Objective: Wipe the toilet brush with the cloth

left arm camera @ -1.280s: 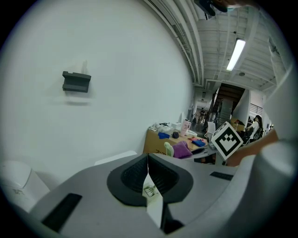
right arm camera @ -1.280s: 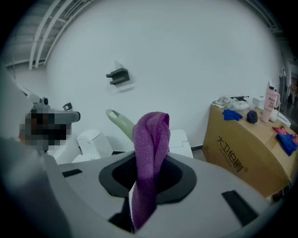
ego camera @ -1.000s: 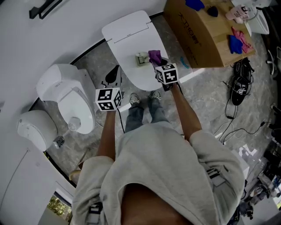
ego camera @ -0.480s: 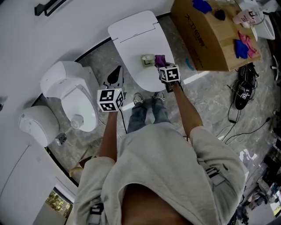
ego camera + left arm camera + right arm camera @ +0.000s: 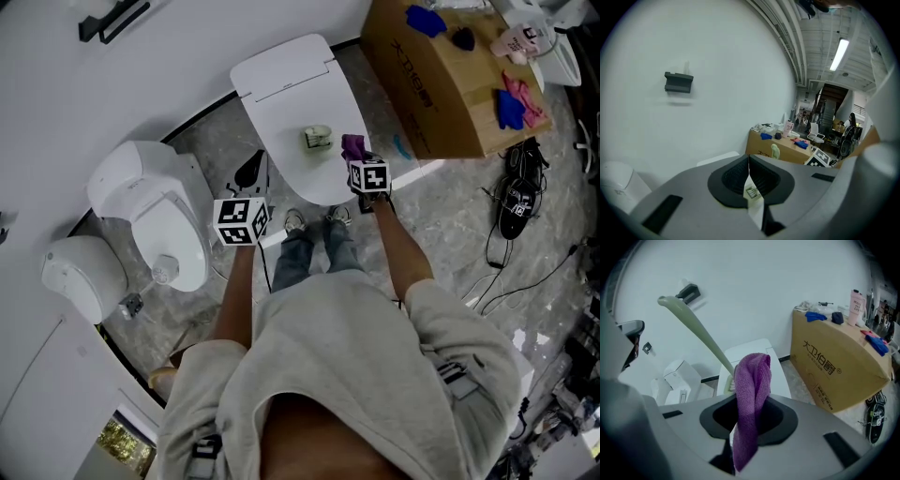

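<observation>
Pulled back slightly, right gripper fingers pinch cloth near toilet brush.

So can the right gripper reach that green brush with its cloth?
Probably yes: the right gripper, shut on the purple cloth, hangs just beside the toilet brush standing on the closed toilet lid, and nothing lies between them.

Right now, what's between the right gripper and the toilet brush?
The purple cloth, clamped in the right gripper, stands up in front of the toilet brush, hiding the lower part of its handle. The right gripper view shows this.
</observation>
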Tool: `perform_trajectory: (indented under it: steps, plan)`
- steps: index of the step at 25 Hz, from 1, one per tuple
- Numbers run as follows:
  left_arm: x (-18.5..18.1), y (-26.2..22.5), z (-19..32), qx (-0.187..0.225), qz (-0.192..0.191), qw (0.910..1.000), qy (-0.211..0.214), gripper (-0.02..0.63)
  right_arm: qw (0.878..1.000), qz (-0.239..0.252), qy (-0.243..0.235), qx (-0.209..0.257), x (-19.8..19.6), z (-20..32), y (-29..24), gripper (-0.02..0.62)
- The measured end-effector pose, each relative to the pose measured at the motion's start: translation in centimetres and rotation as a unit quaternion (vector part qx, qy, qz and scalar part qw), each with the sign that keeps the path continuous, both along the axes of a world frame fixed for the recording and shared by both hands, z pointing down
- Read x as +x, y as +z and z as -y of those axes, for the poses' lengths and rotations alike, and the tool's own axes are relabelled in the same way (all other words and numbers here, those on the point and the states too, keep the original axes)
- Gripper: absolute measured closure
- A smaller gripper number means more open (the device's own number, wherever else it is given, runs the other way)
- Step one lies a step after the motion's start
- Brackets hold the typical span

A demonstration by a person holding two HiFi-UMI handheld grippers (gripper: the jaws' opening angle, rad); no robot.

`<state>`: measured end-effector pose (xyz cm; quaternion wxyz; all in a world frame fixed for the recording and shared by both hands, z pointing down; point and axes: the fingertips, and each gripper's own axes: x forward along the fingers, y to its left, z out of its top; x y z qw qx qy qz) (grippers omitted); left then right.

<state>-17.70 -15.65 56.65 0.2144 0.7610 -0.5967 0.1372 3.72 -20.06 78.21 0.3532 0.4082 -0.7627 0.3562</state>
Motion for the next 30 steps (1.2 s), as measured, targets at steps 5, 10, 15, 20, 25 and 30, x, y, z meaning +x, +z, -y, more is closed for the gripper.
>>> perform_trajectory:
  steps: [5,10,15,20,25,30]
  plan:
    - [0.7,-0.2,0.3,0.007,-0.006,0.9999,0.007,0.586,0.999,0.01,-0.003,0.052,1.2,0.4,-2.9,0.492]
    - [1.3,-1.0,0.5,0.02,-0.007,0.9997,0.013,0.586,0.995,0.022,-0.007,0.102,1.4,1.0,-6.7,0.493]
    - [1.7,-1.7,0.5,0.031,-0.008,0.9994,0.013,0.586,0.985,0.049,-0.018,0.166,0.4,1.3,-12.4,0.492]
    - [1.7,-3.3,0.9,0.05,-0.007,0.9987,0.013,0.586,0.97,0.072,-0.027,0.229,-0.1,1.1,-18.6,0.493]
    - [1.5,-5.3,1.4,0.072,-0.001,0.9973,0.013,0.586,0.958,0.062,-0.037,0.277,0.2,0.6,-22.8,0.494]
    - [1.0,-6.9,2.1,0.091,0.002,0.9958,0.01,0.586,0.948,0.062,-0.039,0.309,0.1,1.1,-25.7,0.493]
